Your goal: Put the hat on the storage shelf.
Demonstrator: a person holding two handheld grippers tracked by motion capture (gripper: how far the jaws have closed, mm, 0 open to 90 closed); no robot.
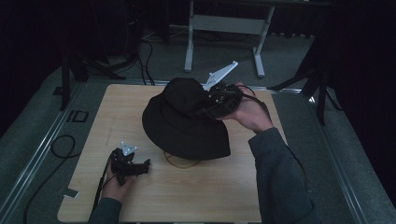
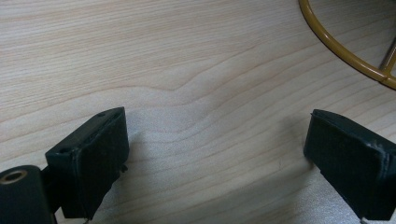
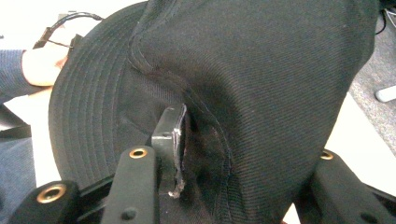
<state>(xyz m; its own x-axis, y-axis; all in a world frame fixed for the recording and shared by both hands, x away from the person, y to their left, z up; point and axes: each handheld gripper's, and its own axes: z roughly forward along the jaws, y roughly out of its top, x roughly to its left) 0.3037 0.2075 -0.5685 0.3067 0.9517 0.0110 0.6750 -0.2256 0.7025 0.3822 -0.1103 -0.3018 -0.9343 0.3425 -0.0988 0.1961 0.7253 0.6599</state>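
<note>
Black bucket hat (image 1: pixel 187 122) at centre frame of the high view, propped on a yellow wire stand (image 1: pixel 180 162) mostly hidden under the brim. Stitched rings on the brim and twill weave made out only in the right gripper view. Right gripper (image 1: pixel 215 100) clamped on a fold of the crown, far jaw buried in cloth. Left gripper (image 1: pixel 135 165) low at lower left, jaws spread wide over bare wooden table (image 1: pixel 233 186), holding nothing.

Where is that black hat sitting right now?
In the high view the black bucket hat is over the middle of the wooden table, above a yellow wire ring that peeks out under its brim. The right gripper pinches its crown from the right.
</note>
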